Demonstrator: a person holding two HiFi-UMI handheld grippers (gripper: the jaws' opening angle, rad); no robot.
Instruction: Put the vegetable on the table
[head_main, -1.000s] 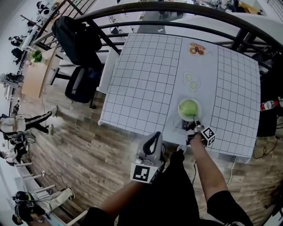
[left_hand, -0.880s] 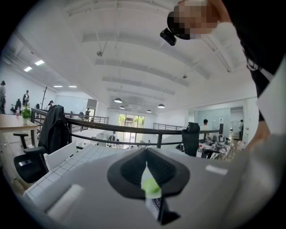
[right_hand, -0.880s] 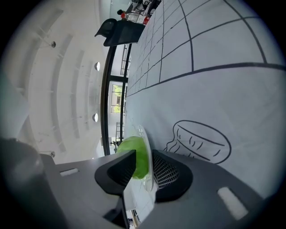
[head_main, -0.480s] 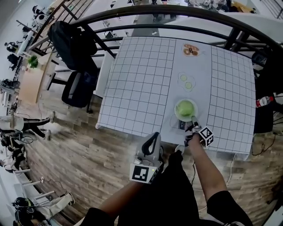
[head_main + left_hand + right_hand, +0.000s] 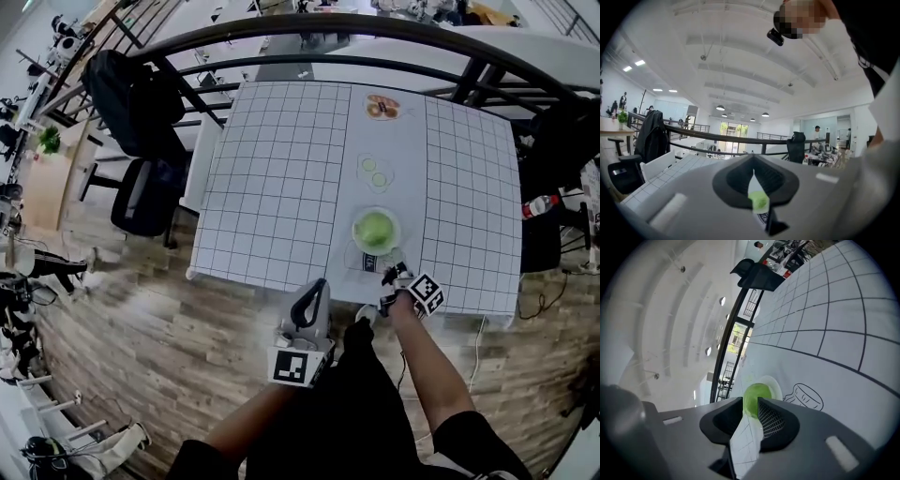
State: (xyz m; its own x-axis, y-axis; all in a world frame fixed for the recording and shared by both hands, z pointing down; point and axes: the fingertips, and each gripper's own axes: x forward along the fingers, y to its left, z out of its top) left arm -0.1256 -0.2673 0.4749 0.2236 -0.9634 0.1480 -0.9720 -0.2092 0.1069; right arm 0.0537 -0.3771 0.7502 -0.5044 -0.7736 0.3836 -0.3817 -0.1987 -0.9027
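A round green vegetable (image 5: 376, 228) lies on a white plate (image 5: 358, 217) near the front of the grid-patterned table (image 5: 281, 187). My right gripper (image 5: 386, 275) hovers at the table's front edge, just short of the plate. It is open; its jaws have just been closing a little, and nothing is between them. In the right gripper view the vegetable (image 5: 753, 393) shows beyond the right gripper (image 5: 750, 405). My left gripper (image 5: 321, 283) hangs off the table's front edge over the floor, shut and empty. In the left gripper view, the vegetable (image 5: 759, 201) shows through the slit below the left gripper (image 5: 753, 171) tips.
A dark card (image 5: 370, 262) lies by the plate, next to a drawn bowl outline (image 5: 806, 397). Farther back are pale green slices (image 5: 376, 171) and a small plate of food (image 5: 382, 107). A chair with a black jacket (image 5: 131, 98) stands left. A railing (image 5: 375, 28) runs behind the table.
My right gripper has lifted and drawn back a little from the plate toward the table's front edge. The left gripper has stayed put. The head view has shifted slightly.
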